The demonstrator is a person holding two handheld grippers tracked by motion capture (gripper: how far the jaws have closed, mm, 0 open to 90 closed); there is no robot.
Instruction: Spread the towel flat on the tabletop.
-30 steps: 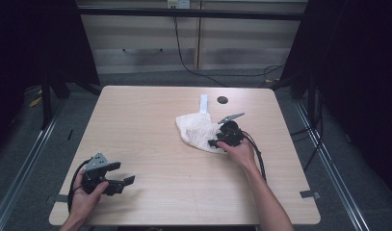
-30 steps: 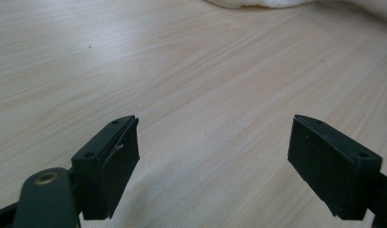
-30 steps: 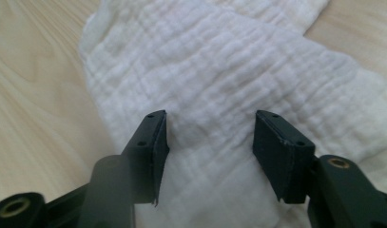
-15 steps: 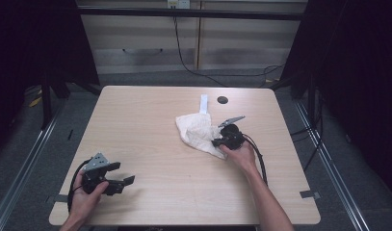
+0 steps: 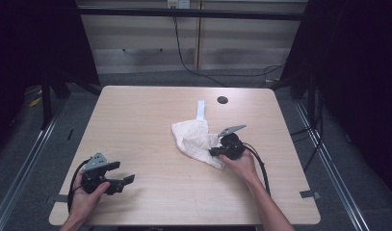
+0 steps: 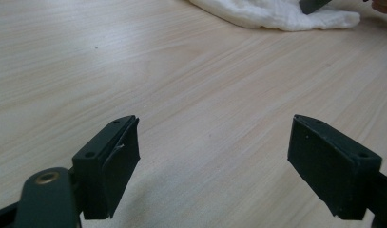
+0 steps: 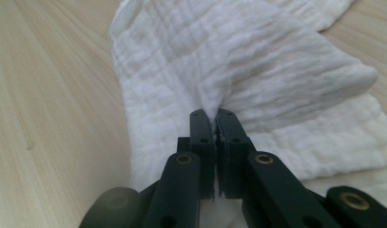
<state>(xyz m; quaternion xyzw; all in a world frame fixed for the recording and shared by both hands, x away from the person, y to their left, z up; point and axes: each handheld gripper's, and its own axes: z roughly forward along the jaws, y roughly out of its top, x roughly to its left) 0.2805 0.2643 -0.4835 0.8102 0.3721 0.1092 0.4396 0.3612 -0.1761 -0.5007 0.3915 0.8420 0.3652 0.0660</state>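
Observation:
A crumpled white cloth (image 5: 193, 140) lies near the middle of the wooden table (image 5: 150, 115). My right gripper (image 5: 214, 152) sits at its right edge, and in the right gripper view the jaws are shut on a pinched fold of the cloth (image 7: 257, 71), right gripper (image 7: 215, 116). My left gripper (image 5: 125, 174) rests open near the table's front left corner, far from the cloth. Its two jaws stand wide apart over bare wood, left gripper (image 6: 212, 142), with the cloth (image 6: 276, 14) far ahead.
A white strip (image 5: 201, 109) lies on the table just beyond the cloth, and a dark round hole (image 5: 222, 100) sits near the far edge. Metal rails run along both sides of the table. Cables hang at the back.
My right gripper has shifted slightly toward the near side and left with the cloth fold in it. The left gripper has stayed where it was.

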